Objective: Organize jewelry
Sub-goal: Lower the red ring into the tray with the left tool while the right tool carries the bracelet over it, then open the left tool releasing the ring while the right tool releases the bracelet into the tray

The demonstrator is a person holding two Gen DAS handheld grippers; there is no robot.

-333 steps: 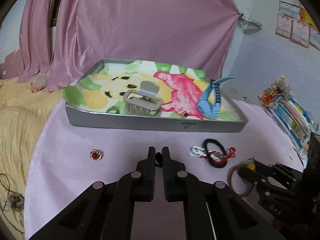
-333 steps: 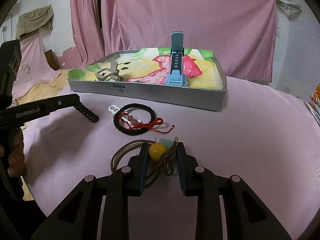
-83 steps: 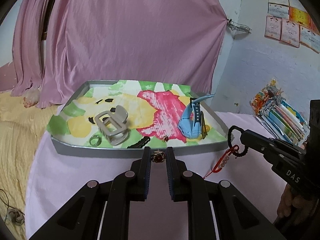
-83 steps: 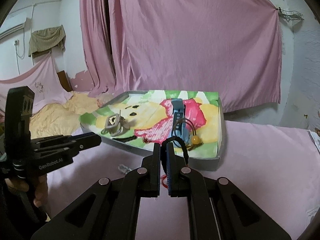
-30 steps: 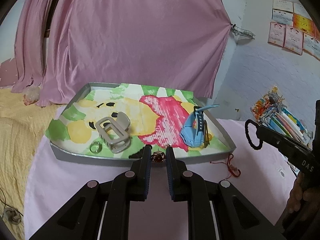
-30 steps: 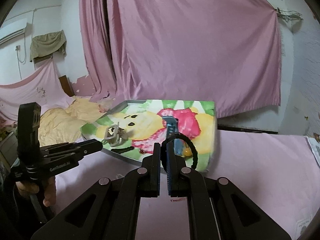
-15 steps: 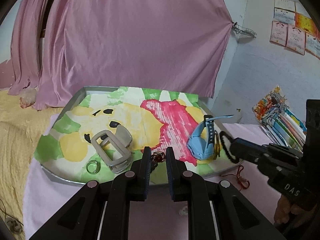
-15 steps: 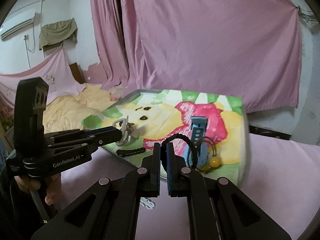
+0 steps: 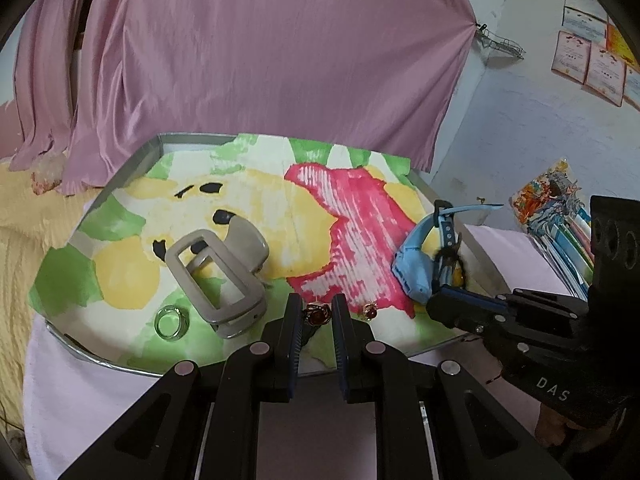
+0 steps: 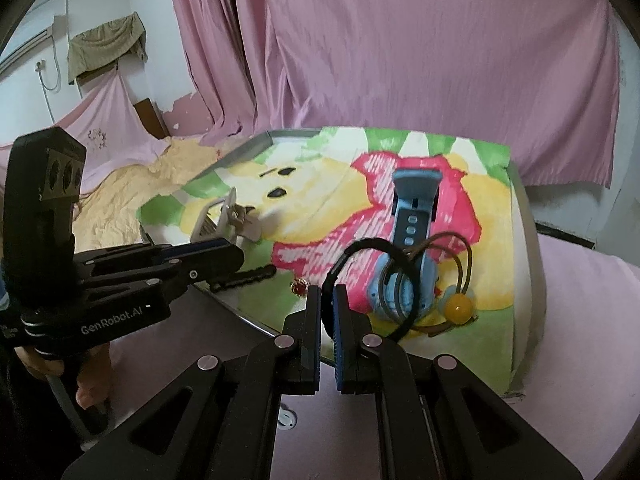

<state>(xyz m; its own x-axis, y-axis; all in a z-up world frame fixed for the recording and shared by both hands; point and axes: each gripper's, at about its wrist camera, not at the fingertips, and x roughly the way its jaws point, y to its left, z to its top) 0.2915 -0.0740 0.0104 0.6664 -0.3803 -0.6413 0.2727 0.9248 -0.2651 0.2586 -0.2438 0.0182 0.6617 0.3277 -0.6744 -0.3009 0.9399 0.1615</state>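
Observation:
A grey metal tray point(image 9: 158, 141) lined with a bright cartoon print holds a grey hair claw point(image 9: 216, 276), a green glass ring point(image 9: 171, 321), a blue watch point(image 9: 416, 264) and a small red-stone piece point(image 9: 370, 311). My left gripper point(image 9: 317, 318) is over the tray's near edge, shut on a red-stone ring point(image 9: 317, 312). My right gripper point(image 10: 328, 300) is shut on a black braided bracelet point(image 10: 360, 245), whose loop hangs just in front of the blue watch point(image 10: 412, 216). A brown cord with a yellow bead point(image 10: 458, 308) lies beside the watch.
A black hair clip point(image 10: 248, 276) lies near the tray's front rim. A small white piece point(image 10: 286, 420) sits on the pink tablecloth in front of the tray. Booklets point(image 9: 560, 216) are stacked at the right. Pink curtains hang behind.
Both grippers have moved forward and now reach over the tray. The black bracelet has come down next to the blue watch. The red ring stays between my left fingers.

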